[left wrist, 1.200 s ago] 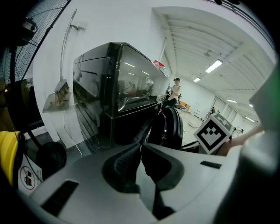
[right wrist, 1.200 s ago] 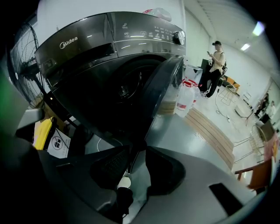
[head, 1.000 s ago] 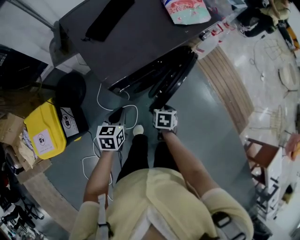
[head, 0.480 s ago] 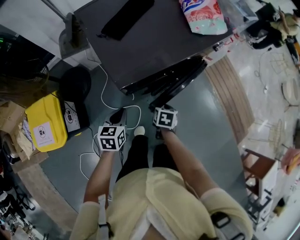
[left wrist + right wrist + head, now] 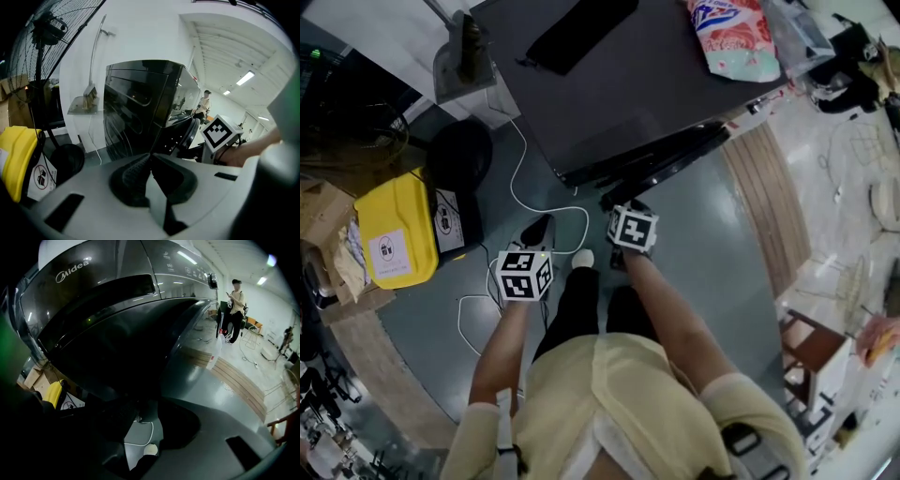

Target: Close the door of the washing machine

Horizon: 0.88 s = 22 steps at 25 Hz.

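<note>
- Washing machine (image 5: 619, 84) sits top centre in the head view. Its door (image 5: 675, 155) lies at a shallow angle to the front. It looks ajar and not latched, with the free edge on the near-left end.
- Right gripper (image 5: 140, 423): the 2 jaws are wide apart and opening, with nothing between them. Only floor and a white cable (image 5: 152, 430) show through the gap. It's right at the door's free edge; I can't tell whether it touches.
- Left gripper (image 5: 150, 161): jaws pressed together and empty, off to the left of the door and out of the work.
- Step in hand, as I read it: the last push to seat the latch. Most of the swing looks done.
- How to do it well:
  - Press with a flat outer face of the right gripper, not the fingertips.
  - Contact near the free edge, far from the hinge, for the most leverage.
  - Push square to the machine front; an angled push will skid on the glossy door.
  - Keep the jaws off the rim so neither finger is pinched in the seam.
  - Use 1 steady push, no slam: a snack bag (image 5: 736, 37) lies loose on top.
  - Ease off only once the door sits flush.
</note>
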Available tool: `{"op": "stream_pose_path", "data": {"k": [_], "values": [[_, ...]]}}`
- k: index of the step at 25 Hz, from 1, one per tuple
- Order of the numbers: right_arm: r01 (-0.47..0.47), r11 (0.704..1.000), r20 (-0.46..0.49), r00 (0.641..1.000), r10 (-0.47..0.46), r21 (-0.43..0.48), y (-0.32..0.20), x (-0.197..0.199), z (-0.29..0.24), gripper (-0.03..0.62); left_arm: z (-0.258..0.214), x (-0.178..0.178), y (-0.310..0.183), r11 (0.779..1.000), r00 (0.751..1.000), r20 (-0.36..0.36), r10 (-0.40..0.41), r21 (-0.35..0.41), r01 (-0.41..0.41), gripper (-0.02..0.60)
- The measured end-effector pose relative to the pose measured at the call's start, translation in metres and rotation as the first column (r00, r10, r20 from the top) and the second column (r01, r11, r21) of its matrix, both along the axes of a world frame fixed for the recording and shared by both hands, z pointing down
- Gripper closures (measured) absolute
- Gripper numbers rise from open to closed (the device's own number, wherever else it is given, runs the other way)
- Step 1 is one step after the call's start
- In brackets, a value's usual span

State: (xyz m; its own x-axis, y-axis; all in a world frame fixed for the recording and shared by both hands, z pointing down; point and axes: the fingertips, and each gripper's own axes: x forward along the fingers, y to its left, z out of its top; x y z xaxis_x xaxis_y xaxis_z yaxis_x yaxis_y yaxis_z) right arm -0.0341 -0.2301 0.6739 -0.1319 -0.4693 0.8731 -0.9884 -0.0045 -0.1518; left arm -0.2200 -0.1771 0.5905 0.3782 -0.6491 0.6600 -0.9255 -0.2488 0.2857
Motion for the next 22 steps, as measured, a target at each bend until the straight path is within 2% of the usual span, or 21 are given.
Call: {"op": "stream_pose_path", "data": {"k": [7, 22], "values": [[0.019, 1.000, -0.021, 1.000, -0.018, 0.016, -0.011, -0.007, 0.000, 0.456, 0.003, -0.009, 0.001, 1.000, 1.000, -0.002, -0.024, -0.006, 0.023, 0.577], [-0.012, 1.000, -0.014, 1.000, 0.012, 0.016, -0.016, -0.012, 0.002, 0.454, 0.005, -0.013, 0.002, 0.999, 0.999, 0.002, -0.033, -0.013, 0.033, 0.577]]}}
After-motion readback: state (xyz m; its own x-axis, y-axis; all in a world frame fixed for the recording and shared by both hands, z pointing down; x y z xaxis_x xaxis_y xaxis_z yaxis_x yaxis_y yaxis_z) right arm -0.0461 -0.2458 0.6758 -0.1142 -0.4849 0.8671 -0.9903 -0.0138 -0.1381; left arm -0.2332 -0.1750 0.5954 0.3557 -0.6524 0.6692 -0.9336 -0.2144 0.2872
